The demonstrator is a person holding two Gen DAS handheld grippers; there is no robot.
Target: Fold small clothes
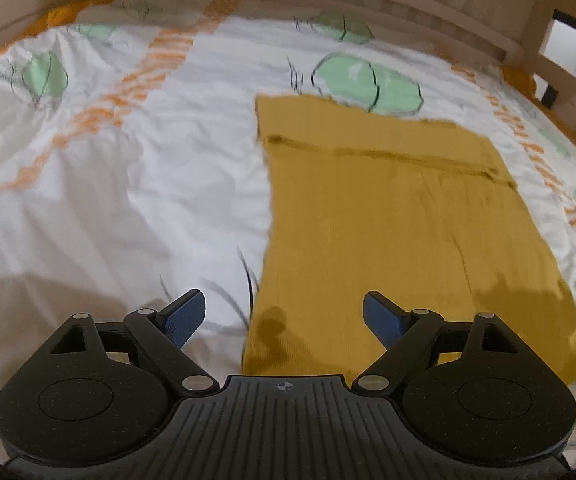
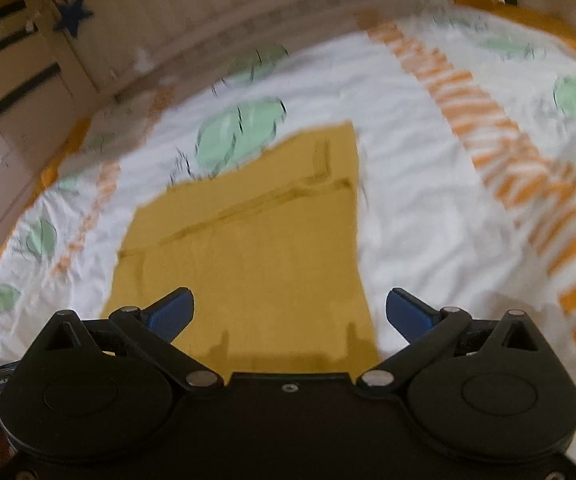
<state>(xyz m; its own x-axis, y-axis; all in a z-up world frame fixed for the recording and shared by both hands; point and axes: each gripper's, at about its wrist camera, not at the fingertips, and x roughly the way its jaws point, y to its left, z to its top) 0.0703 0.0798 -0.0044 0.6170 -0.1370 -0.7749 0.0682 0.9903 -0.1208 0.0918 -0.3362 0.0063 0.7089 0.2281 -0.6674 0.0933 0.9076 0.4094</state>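
Note:
A mustard-yellow garment (image 1: 388, 216) lies flat on the bed as a rough rectangle, with a seam line across its far part. It also shows in the right wrist view (image 2: 255, 240). My left gripper (image 1: 283, 316) is open and empty, hovering over the garment's near left edge. My right gripper (image 2: 290, 314) is open and empty, hovering over the garment's near right edge. Both grippers have blue pads.
The bed cover (image 1: 107, 200) is white with green blobs and orange stripes, and slightly wrinkled. A slatted wooden bed rail (image 1: 368, 4) runs along the far side. A cupboard with a blue star (image 2: 72, 14) stands at the left in the right wrist view.

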